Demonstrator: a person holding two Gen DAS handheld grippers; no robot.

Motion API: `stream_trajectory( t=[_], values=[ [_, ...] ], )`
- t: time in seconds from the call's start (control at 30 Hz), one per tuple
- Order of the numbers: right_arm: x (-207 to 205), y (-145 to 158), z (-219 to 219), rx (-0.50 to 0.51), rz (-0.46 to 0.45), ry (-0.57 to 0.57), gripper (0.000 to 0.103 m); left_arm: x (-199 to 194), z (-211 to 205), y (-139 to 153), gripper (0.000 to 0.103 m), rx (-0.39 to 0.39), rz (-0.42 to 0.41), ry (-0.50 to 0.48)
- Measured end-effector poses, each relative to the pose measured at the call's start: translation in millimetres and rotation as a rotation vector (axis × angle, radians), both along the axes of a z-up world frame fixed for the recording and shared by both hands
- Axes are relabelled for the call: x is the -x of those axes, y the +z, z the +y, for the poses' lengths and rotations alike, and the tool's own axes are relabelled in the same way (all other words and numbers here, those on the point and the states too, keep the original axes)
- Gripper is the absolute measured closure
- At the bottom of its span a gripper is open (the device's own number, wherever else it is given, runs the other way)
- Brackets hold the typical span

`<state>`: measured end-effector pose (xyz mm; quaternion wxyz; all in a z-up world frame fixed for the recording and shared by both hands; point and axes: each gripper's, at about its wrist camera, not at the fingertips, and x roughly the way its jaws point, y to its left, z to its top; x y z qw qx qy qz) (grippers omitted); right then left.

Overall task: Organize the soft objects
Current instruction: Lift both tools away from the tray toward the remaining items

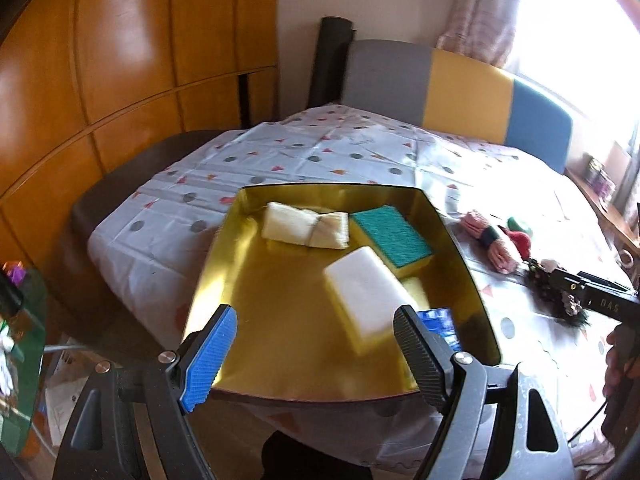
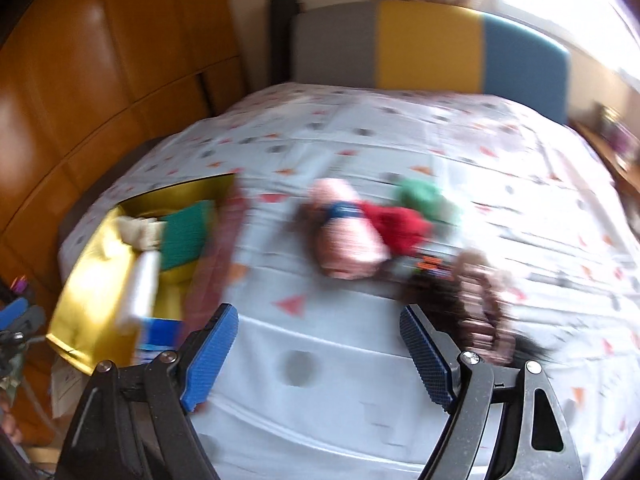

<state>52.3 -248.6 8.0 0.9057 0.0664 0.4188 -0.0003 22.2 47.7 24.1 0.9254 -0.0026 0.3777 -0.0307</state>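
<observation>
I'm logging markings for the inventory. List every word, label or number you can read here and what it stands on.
"DAS": pale letters on the black body of the right gripper, at the right edge of the left wrist view; the word may run on out of sight.
Blue packet in the gold tray: print too blurred to read.
Right wrist view: motion blur, nothing legible.

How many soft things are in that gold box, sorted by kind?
Sponges: 2, the green-topped sponge and the white sponge
Folded cloths: 1, the cream cloth
Total: 3 soft things in the gold box; a blue item at its near corner is unclear.
</observation>
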Motion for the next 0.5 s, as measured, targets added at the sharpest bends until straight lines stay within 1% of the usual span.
stream_trajectory(
  t=[0.13, 0.27, 0.37, 0.43, 0.5],
  values=[
    [11, -7, -61, 0.013, 0.014, -0.139, 0.019, -7, -24, 4, 0.021, 0.000, 0.010, -0.071],
    [26, -16, -110, 0.012, 0.011, -0.253, 0.019, -14, -54, 10, 0.021, 0.003, 0.016, -0.151],
    [37, -26, -140, -0.036, -0.005, -0.341, 0.019, -22, -80, 16, 0.021, 0.011, 0.031, -0.204],
    [41, -33, -158, -0.085, 0.005, -0.406, 0.019, -28, -97, 20, 0.021, 0.013, 0.031, -0.230],
    [41, -34, -168, -0.124, 0.008, -0.441, 0.019, -37, -115, 21, 0.021, 0.022, 0.045, -0.264]
  ],
)
